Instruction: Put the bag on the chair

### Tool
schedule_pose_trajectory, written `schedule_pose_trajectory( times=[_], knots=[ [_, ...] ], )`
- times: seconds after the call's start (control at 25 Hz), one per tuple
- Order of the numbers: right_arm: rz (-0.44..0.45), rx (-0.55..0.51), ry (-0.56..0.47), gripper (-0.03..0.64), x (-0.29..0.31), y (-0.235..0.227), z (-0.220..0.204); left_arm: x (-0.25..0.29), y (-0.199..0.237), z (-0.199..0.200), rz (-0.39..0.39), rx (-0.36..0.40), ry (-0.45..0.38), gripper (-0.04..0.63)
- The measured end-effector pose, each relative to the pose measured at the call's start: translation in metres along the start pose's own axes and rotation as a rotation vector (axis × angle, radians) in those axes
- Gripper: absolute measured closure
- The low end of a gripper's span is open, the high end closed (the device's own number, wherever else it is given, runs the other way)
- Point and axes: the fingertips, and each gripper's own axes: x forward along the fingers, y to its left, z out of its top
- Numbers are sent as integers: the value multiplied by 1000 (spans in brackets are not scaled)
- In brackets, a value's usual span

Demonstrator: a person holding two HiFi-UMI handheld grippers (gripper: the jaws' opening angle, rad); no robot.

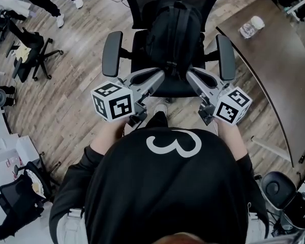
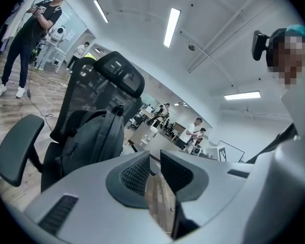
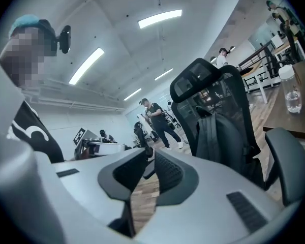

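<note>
**Bag on the chair, both claws empty**

In the head view we see the black bag (image 1: 174, 29) standing upright on the seat of the chair (image 1: 112, 52), leaning on its backrest. Our left gripper (image 1: 161, 75) and right gripper (image 1: 189, 75) point toward the seat's front, one on each side, clear of the bag. To the right is a table (image 1: 274, 60) with a bottle (image 1: 251, 27) on it.

In the left gripper view our jaws stand slightly apart, with only floor showing between them. The bag sits on the chair ahead, to the left.

In the right gripper view our jaws leave a narrow gap with nothing in it. The bag rests on the chair to the right.
</note>
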Motion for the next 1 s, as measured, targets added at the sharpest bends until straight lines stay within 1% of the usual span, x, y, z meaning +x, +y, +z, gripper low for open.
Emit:
schedule_pose_trajectory(
  times=[0.16, 0.28, 0.44, 0.68, 0.88, 1.0],
  knots=[
    [37, -16, -2, 570, -25, 28, -5, -6, -33, -10, -27, 23, -8, 518],
    [71, 12, -14, 583, -43, 42, -11, -8, -56, -22, -44, 39, -3, 518],
    [83, 44, -20, 586, -62, 54, -19, -15, -79, -37, -48, 56, -6, 518],
    [104, -11, -2, 592, -88, 85, -32, -33, -114, -60, -48, 79, -43, 518],
    [122, -12, 13, 592, -110, 115, -44, -49, -144, -77, -46, 100, -72, 518],
    [127, -24, 6, 592, -124, 126, -46, -55, -159, -87, -39, 121, -82, 518]
  ],
)
